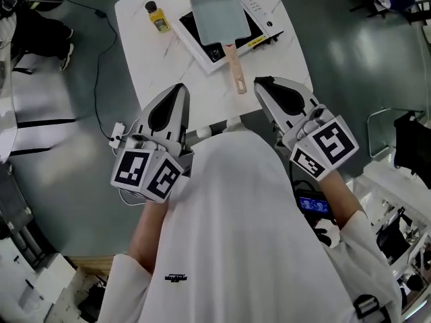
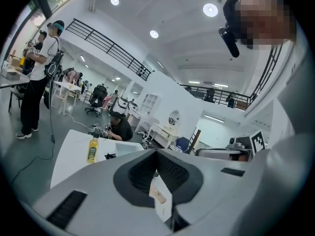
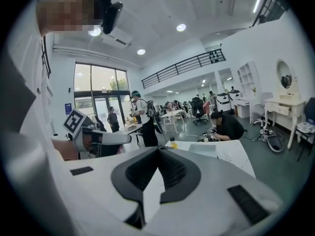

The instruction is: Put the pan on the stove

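I held my left gripper (image 1: pixel 179 87) with its jaws fully together and nothing between them. In the left gripper view the two dark pads met at a closed seam (image 2: pixel 157 154), and only the table showed past them. My right gripper (image 1: pixel 260 81) was the same: jaws pressed shut on each other and empty, as the right gripper view (image 3: pixel 158 149) made plain. Both tools hung low in front of my chest, just short of the near edge of the white table (image 1: pixel 153 69), tips pointing out toward it and touching nothing.

The pan (image 1: pixel 217 15) sat on the stove (image 1: pixel 190 27) at the far side of the table, well apart from both grippers. It was a rectangular pan, and its long axis ran from the far left to the near right. Its wooden handle (image 1: pixel 234 66) pointed back toward me and a little to my right, reaching past the stove's edge over the bare tabletop. The handle's end lay nearer my right gripper than my left.

The pan's inside showed only its plain pale-blue floor. Just to the left of the stove stood a small bottle (image 1: pixel 159 17), upright, with a dark cap and yellow liquid in it.
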Available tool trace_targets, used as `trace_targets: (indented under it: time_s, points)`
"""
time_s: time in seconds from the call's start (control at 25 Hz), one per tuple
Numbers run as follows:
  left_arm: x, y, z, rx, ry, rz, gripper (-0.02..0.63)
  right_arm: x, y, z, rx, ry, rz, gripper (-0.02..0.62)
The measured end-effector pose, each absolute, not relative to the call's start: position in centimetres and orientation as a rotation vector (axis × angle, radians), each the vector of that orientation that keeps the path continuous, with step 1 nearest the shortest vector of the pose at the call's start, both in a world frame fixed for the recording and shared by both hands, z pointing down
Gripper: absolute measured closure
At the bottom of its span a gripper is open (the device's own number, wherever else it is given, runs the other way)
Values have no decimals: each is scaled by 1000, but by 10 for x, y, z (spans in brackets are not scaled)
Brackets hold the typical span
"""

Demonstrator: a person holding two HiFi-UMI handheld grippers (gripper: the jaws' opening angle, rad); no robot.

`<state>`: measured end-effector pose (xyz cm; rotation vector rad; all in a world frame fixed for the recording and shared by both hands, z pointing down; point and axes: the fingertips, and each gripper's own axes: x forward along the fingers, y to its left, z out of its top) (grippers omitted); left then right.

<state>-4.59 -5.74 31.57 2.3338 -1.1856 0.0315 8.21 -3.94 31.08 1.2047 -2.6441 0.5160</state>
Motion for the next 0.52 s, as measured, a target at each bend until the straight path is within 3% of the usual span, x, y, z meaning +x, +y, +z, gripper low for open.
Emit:
trace_targets:
  time_s: [0.52]
  points:
    - [-28,-51,317,2325,-1157,28,605,78,-19,299,1061,-2683,423,592]
